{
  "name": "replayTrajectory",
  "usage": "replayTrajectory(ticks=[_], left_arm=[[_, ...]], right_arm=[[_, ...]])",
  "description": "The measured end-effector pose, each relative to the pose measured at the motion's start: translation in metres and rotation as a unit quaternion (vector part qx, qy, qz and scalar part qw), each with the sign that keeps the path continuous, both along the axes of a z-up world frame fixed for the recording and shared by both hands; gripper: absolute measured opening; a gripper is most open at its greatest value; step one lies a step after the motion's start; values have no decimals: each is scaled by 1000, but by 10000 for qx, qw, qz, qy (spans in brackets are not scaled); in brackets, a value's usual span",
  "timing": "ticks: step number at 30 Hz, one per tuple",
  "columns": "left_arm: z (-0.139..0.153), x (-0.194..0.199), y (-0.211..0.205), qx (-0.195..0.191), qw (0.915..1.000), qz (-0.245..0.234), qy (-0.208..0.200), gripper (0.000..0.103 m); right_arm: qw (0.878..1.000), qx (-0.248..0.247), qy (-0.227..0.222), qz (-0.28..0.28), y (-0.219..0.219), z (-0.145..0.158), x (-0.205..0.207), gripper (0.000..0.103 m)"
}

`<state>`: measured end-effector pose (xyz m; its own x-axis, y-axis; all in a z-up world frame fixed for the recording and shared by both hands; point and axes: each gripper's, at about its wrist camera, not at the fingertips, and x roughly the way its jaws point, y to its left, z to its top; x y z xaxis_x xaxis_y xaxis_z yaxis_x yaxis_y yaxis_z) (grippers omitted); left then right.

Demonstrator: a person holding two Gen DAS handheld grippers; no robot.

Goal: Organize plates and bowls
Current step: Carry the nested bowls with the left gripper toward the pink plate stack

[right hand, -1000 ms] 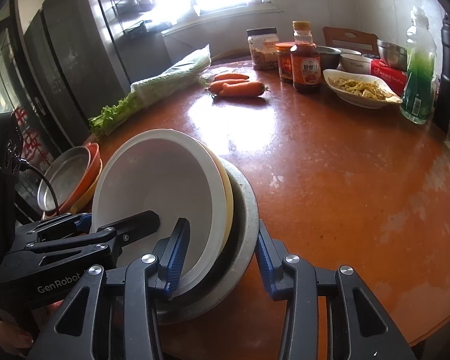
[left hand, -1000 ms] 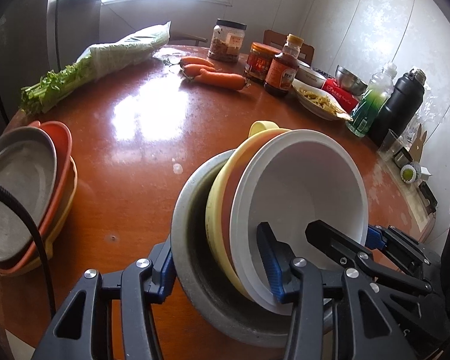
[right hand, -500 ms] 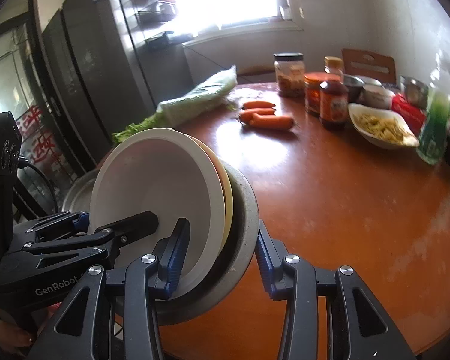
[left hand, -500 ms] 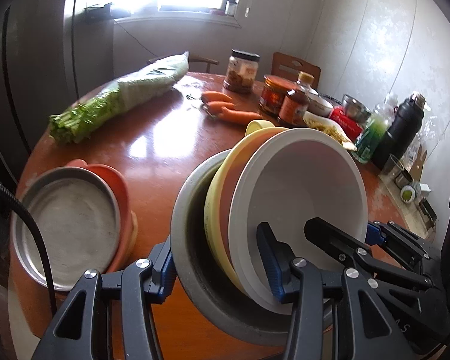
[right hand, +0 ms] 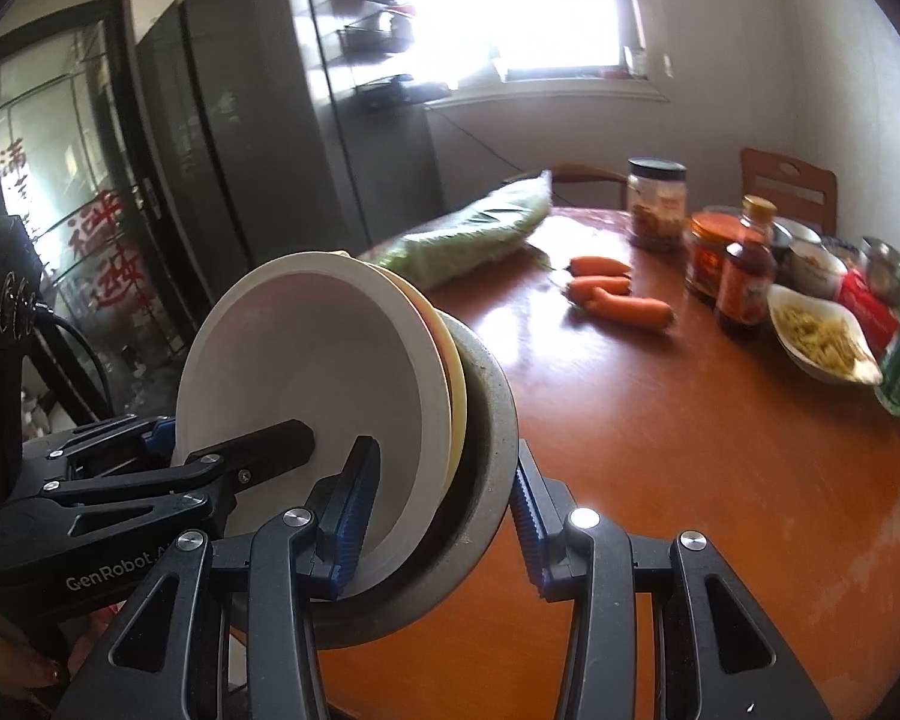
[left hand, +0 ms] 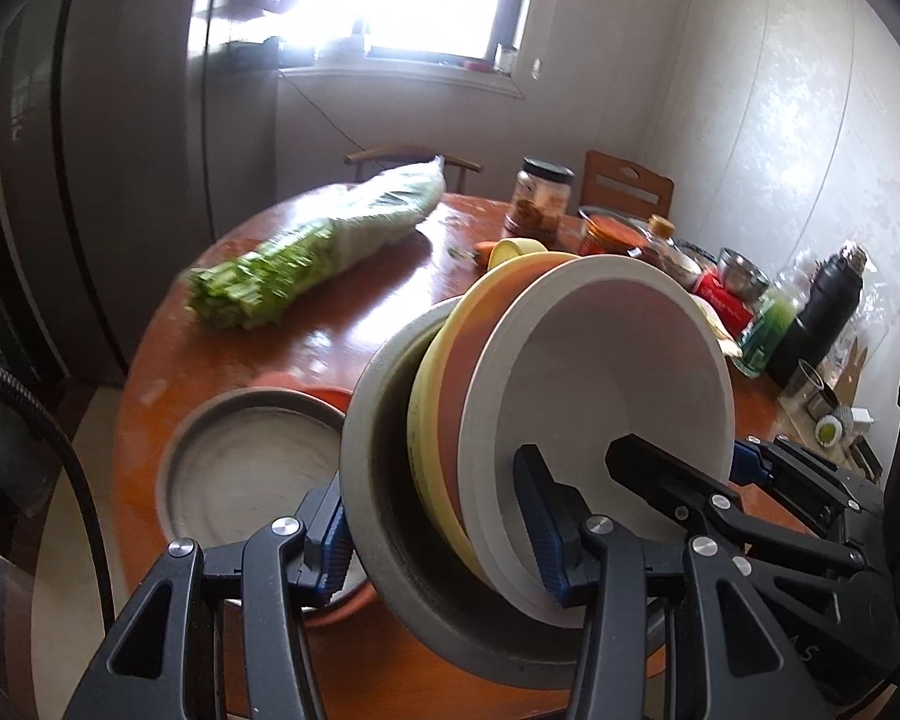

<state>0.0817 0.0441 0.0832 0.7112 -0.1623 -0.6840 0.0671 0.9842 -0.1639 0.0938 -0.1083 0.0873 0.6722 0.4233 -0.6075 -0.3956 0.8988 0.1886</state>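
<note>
A nested stack of bowls is held in the air above the table: white inside, then orange and yellow, grey outermost. My left gripper is shut on its rim from one side. My right gripper is shut on the opposite rim of the same stack. Each gripper shows in the other's view. A stack of plates, grey on top of orange, lies on the table below and left of the bowls in the left wrist view.
On the round brown table lie bagged greens, carrots, jars and a sauce bottle, a dish of food, a green bottle and a black flask. A dark fridge stands to the left.
Both grippers have lifted the bowl stack higher and tilted up. The plate stack now sits closer beneath the bowls in the left wrist view.
</note>
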Motion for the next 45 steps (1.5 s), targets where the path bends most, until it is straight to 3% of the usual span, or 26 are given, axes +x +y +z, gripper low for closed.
replayTrajectory(ticks=[7, 18, 45], left_arm=[[13, -5, 38, 56, 9995, 296, -89, 49], [1, -5, 80, -43, 9985, 541, 33, 49], [-52, 15, 104, -26, 9966, 656, 490, 49]], right_arm=[[9994, 3, -128, 325, 39, 13, 8, 45], [9979, -56, -55, 644, 87, 6, 20, 45], [9961, -112, 505, 711, 119, -46, 37, 45]])
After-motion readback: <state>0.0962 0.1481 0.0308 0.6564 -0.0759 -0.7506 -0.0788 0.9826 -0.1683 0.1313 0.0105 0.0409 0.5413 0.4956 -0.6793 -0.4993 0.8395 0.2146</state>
